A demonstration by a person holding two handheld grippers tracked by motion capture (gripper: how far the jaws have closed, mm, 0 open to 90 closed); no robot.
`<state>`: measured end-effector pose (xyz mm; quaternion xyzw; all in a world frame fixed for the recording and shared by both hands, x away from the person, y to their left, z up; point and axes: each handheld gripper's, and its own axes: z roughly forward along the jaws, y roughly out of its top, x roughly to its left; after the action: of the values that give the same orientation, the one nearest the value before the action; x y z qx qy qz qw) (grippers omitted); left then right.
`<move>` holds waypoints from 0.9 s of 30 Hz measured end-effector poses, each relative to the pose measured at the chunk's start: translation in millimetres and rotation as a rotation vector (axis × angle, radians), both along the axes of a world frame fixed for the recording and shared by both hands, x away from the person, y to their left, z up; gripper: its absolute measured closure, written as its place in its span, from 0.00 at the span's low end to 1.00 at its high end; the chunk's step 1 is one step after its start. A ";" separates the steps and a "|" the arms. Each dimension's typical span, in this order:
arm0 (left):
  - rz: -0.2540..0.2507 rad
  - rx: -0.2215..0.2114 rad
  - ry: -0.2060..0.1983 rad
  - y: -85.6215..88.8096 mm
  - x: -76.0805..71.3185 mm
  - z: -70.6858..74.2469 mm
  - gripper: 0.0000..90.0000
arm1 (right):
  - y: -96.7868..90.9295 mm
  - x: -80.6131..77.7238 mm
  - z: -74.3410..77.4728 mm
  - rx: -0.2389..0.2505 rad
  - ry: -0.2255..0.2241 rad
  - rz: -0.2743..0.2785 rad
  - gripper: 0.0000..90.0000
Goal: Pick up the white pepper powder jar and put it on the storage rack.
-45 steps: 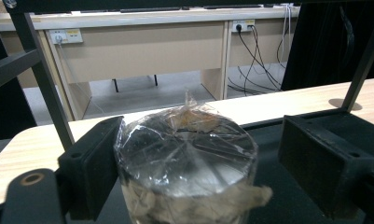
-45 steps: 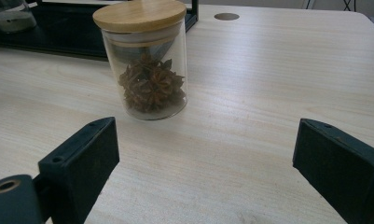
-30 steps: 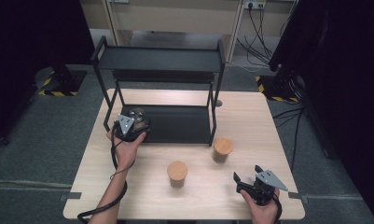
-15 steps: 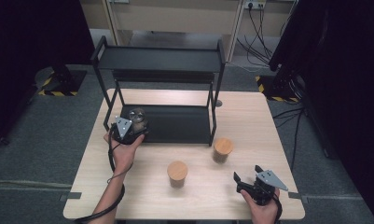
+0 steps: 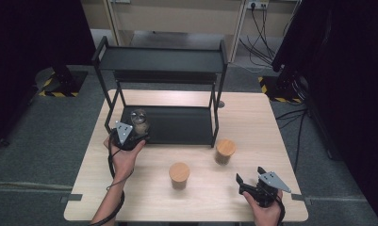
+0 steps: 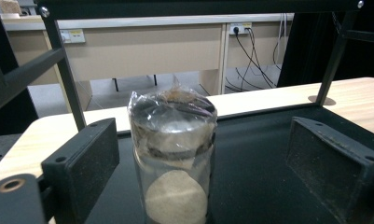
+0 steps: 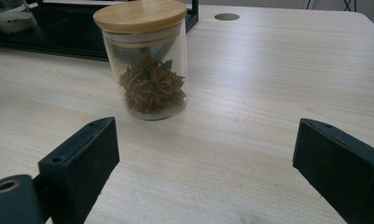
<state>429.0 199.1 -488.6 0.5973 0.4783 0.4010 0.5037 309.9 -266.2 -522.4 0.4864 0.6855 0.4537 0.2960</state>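
Note:
A glass jar covered with crinkled plastic film (image 6: 173,154) stands on the lower shelf of a black metal rack (image 5: 177,127), at its left end (image 5: 139,118). My left gripper (image 6: 201,135) is open around it, with both jaws standing clear of the glass; from above it is at the shelf's front left (image 5: 135,131). My right gripper (image 5: 249,177) rests open near the table's front right corner. Ahead of its open jaws (image 7: 203,135) stands a wooden-lidded glass jar of star anise (image 7: 147,70), which is the right jar (image 5: 225,150) from above.
A second wooden-lidded jar (image 5: 179,174) stands on the table in front of the rack. The rack's upper shelf (image 5: 160,59) overhangs the lower one, with black posts (image 6: 65,70) at each corner. A round hole (image 7: 226,17) is in the tabletop behind the anise jar.
My left gripper has drawn back slightly toward the table's near edge, with the jar staying on the shelf. The right gripper has not moved.

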 end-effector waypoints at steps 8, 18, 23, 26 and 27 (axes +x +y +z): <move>-0.016 -0.009 0.008 -0.3 -7.9 -2.8 0.10 | 0.1 0.1 0.0 0.000 0.000 0.000 0.08; -0.054 -0.034 0.011 0.3 -23.6 -7.2 0.10 | 0.4 0.0 -0.1 -0.002 -0.002 -0.001 0.08; -0.064 -0.047 0.011 2.0 -30.3 -7.4 0.10 | 0.6 0.0 -0.1 -0.003 -0.003 -0.001 0.08; -0.069 -0.047 0.010 2.8 -34.3 -7.3 0.10 | 0.8 0.0 -0.1 -0.003 -0.003 -0.001 0.08; -0.070 -0.047 0.010 3.2 -35.5 -7.4 0.09 | 0.9 0.0 -0.1 -0.003 -0.003 -0.001 0.08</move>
<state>393.6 202.3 -496.0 0.6037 0.4690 0.3687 0.5288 309.9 -265.3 -522.4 0.4856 0.6854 0.4533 0.2982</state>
